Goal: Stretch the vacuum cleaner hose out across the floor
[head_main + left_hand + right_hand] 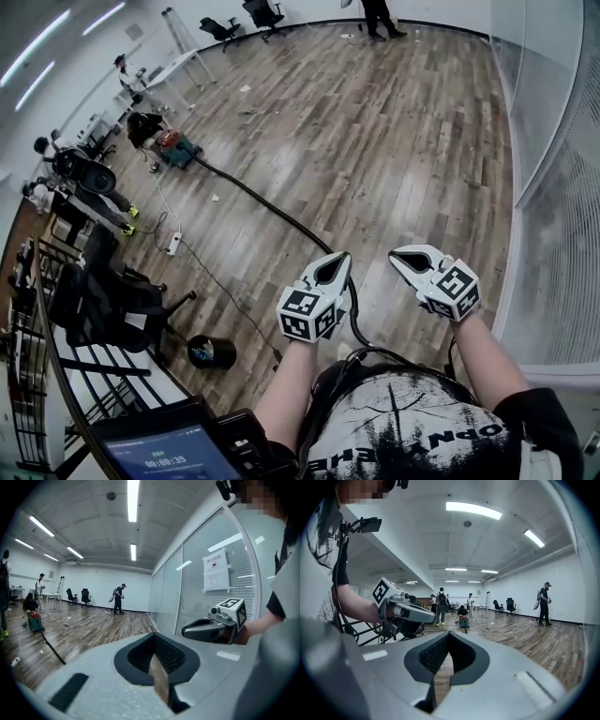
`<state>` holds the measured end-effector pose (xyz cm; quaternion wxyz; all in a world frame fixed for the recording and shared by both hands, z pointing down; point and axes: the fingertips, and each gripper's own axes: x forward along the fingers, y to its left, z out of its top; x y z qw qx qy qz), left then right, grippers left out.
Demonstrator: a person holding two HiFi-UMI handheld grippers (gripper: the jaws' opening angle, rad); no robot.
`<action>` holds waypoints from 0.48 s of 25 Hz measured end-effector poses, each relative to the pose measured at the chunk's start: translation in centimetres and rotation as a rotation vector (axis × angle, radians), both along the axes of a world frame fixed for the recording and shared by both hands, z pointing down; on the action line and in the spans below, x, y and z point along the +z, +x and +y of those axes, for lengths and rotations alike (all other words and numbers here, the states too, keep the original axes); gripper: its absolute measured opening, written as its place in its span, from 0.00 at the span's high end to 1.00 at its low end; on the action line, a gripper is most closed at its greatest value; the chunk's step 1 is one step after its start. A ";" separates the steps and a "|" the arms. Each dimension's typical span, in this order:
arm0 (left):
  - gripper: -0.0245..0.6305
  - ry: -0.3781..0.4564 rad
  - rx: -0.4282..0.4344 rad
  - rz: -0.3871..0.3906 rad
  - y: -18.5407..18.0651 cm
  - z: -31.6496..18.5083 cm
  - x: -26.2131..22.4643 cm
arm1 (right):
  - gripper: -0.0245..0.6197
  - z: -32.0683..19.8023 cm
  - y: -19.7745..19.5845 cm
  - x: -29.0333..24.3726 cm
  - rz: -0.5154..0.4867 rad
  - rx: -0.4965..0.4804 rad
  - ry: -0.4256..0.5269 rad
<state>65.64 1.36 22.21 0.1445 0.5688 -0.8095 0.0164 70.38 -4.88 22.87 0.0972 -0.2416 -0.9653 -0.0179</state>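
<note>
1. Floor [394, 150]: the open run of boards is the place to lay the line. A pull angled to the right would carry the person toward the glass wall [562, 234] and cut the stretch short.
2. Hose [246, 192]: it lies on the boards in a loose curve from the machine at the far left toward the person's feet, passing just under the left gripper. Near the body I cannot tell it from the rig's own cabling, so grabbing the wrong black line is a real risk.
3. Vacuum cleaner [175, 148]: it sits far off, beside a crouching person [142, 127]. A hard tug on the hose would likely drag or tip it toward that person.
4. Power strip [173, 245]: it lies with its white lead near the hose's left side. A sideways sweep of the hose could snag it.
5. Left gripper [337, 259] and right gripper [401, 258]: both are held level above the floor with jaws pressed together on nothing. They must open before going down, or they will only nudge the hose away.
</note>
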 end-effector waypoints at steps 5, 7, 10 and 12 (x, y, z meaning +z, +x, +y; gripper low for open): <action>0.96 0.020 -0.006 0.020 0.6 0.7 0.1 | 0.95 1.0 0.6 0.2 0.007 -0.006 0.006; 0.96 0.024 -0.006 0.024 0.8 0.9 0.0 | 0.95 1.4 0.7 0.1 0.007 -0.007 0.003; 0.96 0.029 -0.006 0.024 0.8 1.2 -0.3 | 0.95 1.8 0.7 0.0 0.010 -0.006 0.009; 0.96 0.030 -0.012 0.027 0.7 1.8 -0.4 | 0.95 2.4 0.5 -0.1 0.010 -0.012 -0.003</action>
